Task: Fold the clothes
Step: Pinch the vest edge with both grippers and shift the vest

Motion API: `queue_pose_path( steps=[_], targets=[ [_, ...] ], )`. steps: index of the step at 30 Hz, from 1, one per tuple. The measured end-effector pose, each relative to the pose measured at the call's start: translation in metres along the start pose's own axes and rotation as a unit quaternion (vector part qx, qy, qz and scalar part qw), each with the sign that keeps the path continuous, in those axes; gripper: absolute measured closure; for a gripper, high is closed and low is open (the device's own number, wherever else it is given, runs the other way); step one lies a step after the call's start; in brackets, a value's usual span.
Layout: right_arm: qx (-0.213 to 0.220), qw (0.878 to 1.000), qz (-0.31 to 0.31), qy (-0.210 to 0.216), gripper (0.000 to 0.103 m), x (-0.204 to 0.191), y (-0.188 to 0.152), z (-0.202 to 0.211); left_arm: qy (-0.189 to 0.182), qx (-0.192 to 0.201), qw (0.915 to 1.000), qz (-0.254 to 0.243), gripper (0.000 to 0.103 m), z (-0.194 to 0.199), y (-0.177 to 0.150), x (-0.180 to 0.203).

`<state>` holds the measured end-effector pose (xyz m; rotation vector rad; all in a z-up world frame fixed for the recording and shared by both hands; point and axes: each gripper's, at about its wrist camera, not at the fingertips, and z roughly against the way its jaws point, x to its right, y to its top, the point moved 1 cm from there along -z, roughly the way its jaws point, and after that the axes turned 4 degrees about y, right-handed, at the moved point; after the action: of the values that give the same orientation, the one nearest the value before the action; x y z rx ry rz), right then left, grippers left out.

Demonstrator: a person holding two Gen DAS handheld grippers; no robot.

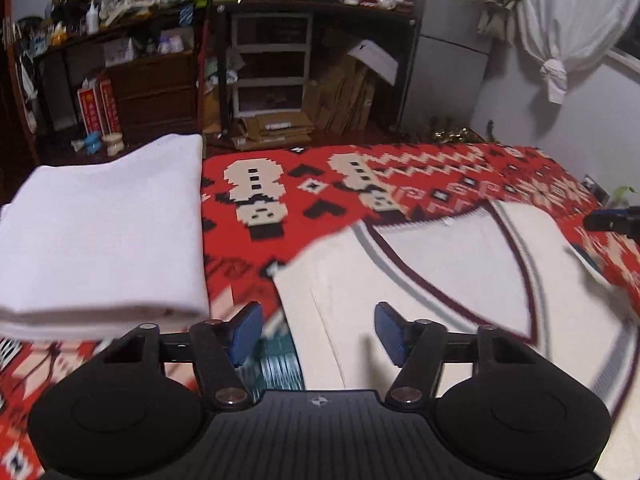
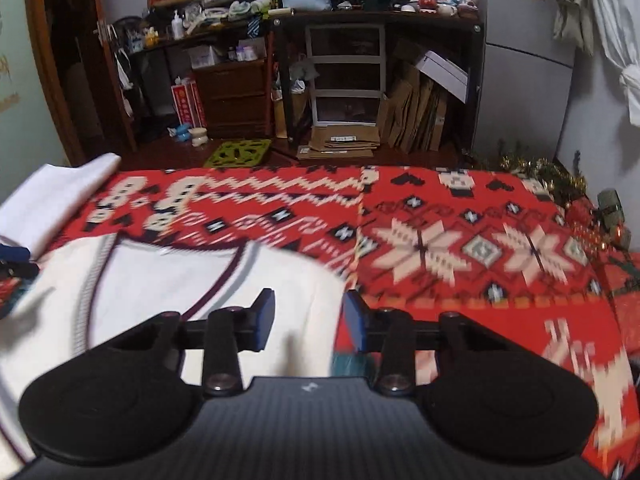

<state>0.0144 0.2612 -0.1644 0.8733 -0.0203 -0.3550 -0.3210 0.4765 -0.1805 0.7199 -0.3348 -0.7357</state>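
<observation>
nearest, we note the left claw (image 1: 318,330) with its blue pads spread wide and nothing between them, poised over the left edge of a cream v-neck garment (image 1: 452,264). the right claw (image 2: 308,322) likewise stands parted and empty, over the garment's right edge (image 2: 192,276). the garment lies flat on a red patterned blanket (image 1: 280,184) covering the worktop, neckline trimmed in dark maroon and grey, collar pointing away from us. left of it, apart from it, sits a folded white stack (image 1: 104,240) on the same blanket. motion blur softens the cloth edges. at the far right of the left wrist view we see the tip of the other claw. beyond the worktop stand cluttered dark shelves (image 2: 224,40), a white drawer unit (image 2: 346,76), flattened cardboard (image 2: 416,116) and a knotted white curtain (image 1: 560,40).
</observation>
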Motion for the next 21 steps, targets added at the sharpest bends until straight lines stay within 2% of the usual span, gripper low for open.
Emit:
queue_pose_path(
  steps=[5, 7, 13, 14, 16, 18, 21],
  targets=[
    [-0.005, 1.0, -0.001, 0.009, 0.061, 0.015, 0.021, -0.043, 0.004, -0.017, 0.9998, -0.01, 0.051, -0.035, 0.022, -0.01],
    [-0.018, 0.999, 0.027, 0.012, 0.061, 0.013, 0.024, -0.057, -0.012, -0.025, 0.9996, -0.009, 0.052, -0.046, 0.026, -0.015],
    [-0.057, 0.992, 0.103, 0.035, 0.062, -0.001, 0.024, -0.086, -0.047, -0.028, 0.9966, -0.062, 0.052, -0.057, 0.031, -0.012],
    [-0.058, 0.992, 0.109, 0.039, 0.062, -0.002, 0.024, -0.088, -0.052, -0.029, 0.9957, -0.071, 0.06, -0.059, 0.031, -0.011],
    [-0.063, 0.99, 0.115, 0.052, 0.074, -0.004, 0.024, -0.092, -0.053, -0.026, 0.9949, -0.081, 0.071, -0.059, 0.033, -0.008],
    [-0.069, 0.988, 0.117, 0.068, 0.095, -0.007, 0.025, -0.092, -0.052, -0.024, 0.9943, -0.091, 0.093, -0.058, 0.035, -0.005],
    [-0.066, 0.987, 0.137, 0.056, 0.099, -0.016, 0.024, -0.091, -0.05, -0.019, 0.9931, -0.104, 0.097, -0.058, 0.038, 0.0]
  ],
)
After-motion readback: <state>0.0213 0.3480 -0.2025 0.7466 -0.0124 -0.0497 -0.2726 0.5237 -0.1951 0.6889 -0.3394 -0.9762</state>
